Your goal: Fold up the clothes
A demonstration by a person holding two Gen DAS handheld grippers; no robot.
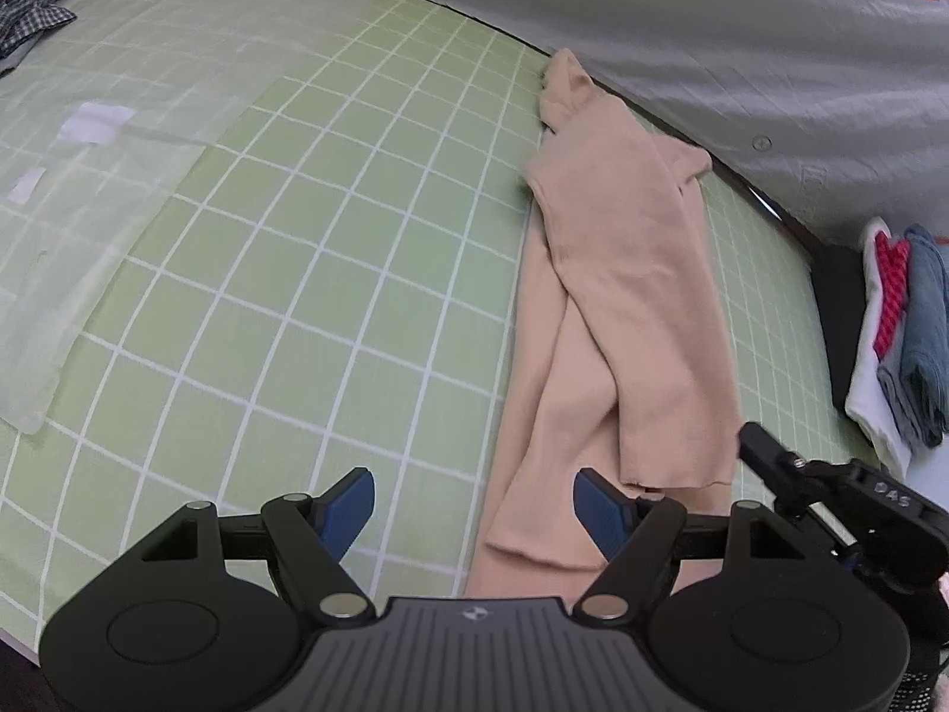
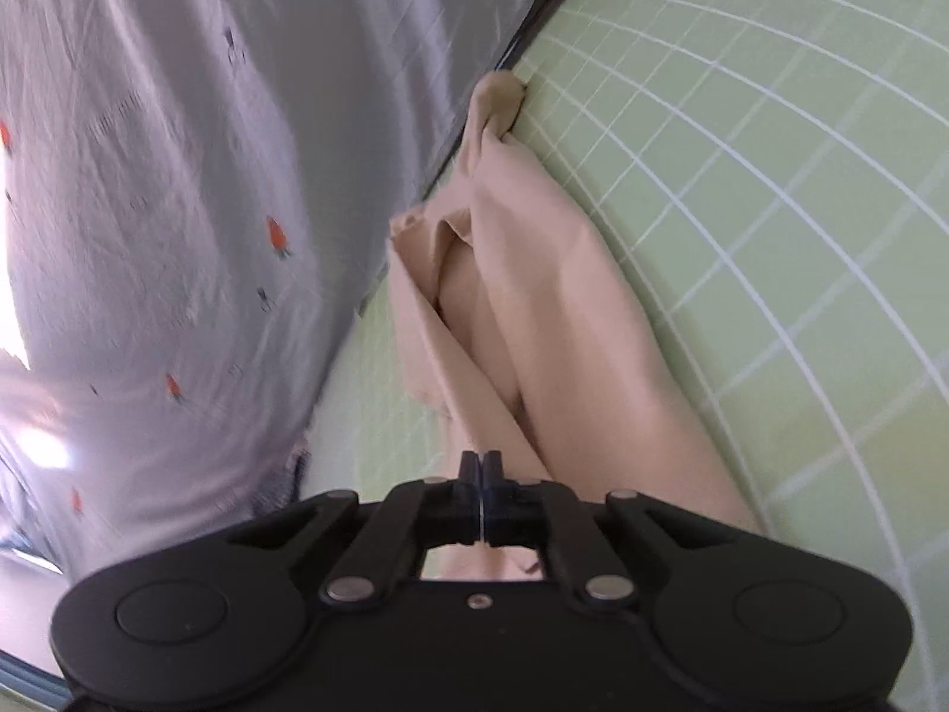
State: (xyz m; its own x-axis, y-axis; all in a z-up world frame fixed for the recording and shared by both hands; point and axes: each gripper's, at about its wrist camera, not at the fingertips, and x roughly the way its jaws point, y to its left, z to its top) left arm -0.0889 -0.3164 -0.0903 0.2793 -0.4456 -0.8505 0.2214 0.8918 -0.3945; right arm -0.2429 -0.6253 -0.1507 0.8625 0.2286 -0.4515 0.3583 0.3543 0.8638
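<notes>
A beige garment (image 1: 617, 308) lies lengthwise on the green checked sheet (image 1: 308, 273), one layer folded across the other. My left gripper (image 1: 474, 480) hovers open over the garment's near left edge, its blue pads wide apart and nothing between them. My right gripper (image 1: 748, 436) comes in from the right and meets the garment's right hem. In the right wrist view the right gripper (image 2: 481, 458) is shut, fingers pressed together at the edge of the beige garment (image 2: 534, 308), which stretches away from the tips. The cloth between the pads is too thin to see.
A grey quilt with small carrot prints (image 1: 741, 35) borders the far side of the sheet. Folded clothes, white, red and blue denim (image 1: 901, 344), are stacked at the right. A plaid garment (image 1: 41, 6) lies at the far left, beside a pale green cloth (image 1: 77, 219).
</notes>
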